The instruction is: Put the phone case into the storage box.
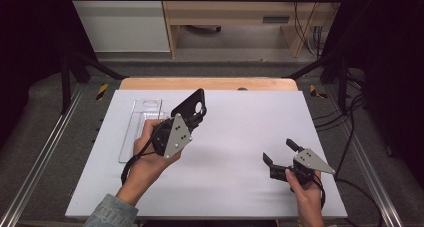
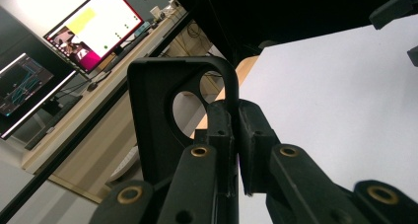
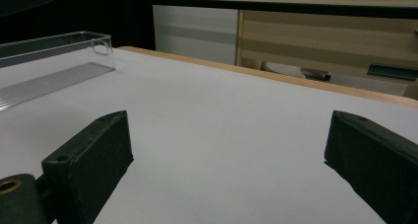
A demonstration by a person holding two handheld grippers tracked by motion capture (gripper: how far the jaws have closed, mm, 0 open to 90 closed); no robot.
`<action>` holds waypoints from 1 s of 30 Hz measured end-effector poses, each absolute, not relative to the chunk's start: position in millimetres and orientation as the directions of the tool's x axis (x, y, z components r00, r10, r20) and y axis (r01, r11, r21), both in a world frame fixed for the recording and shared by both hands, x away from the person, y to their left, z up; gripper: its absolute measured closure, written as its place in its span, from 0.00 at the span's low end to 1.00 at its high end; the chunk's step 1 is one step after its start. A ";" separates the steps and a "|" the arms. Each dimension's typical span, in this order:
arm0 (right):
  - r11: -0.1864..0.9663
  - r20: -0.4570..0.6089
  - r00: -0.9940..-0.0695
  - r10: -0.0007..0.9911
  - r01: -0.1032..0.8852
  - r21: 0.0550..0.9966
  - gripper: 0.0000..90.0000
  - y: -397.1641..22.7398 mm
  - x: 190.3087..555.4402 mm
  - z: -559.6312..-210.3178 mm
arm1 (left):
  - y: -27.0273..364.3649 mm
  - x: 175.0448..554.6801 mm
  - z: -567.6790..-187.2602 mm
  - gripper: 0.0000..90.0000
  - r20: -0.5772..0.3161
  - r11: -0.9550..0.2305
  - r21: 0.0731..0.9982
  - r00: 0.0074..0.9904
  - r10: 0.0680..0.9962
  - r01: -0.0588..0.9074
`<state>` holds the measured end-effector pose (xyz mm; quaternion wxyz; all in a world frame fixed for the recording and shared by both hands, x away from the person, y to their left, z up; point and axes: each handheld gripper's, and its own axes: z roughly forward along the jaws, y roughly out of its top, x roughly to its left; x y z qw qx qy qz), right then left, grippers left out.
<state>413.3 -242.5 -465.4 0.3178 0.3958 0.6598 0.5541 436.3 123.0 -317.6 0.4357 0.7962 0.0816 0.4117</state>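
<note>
A black phone case (image 1: 189,105) with a round camera hole is held tilted above the white table top (image 1: 240,132). My left gripper (image 1: 196,118) is shut on the case's edge. In the left gripper view the two jaws pinch the thin rim of the case (image 2: 155,110), with the gripper (image 2: 235,113) clamped just beside the round hole. My right gripper (image 1: 280,151) stands open low over the table's front right. In the right gripper view the right gripper (image 3: 229,130) has nothing between its wide-apart jaws.
A clear plastic tray (image 1: 135,132) lies on the table's left side, just beyond my left hand, and shows at far left as the tray (image 3: 49,56). Black frame rails and cables (image 1: 350,117) flank the table. Monitors (image 2: 93,31) stand off to the side.
</note>
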 end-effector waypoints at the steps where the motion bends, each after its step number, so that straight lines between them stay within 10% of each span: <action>1: 0.073 0.020 -0.486 0.874 0.171 0.983 0.05 -242.3 413.3 -465.4 | 123.8 436.6 -317.3 0.94 0.578 -0.601 0.767 0.648 0.495 -0.226; 30: 0.067 0.032 -0.501 0.865 0.179 0.982 0.05 -241.4 413.5 -467.1 | 155.2 441.9 -309.1 0.94 0.433 -0.443 0.884 0.618 0.655 -0.150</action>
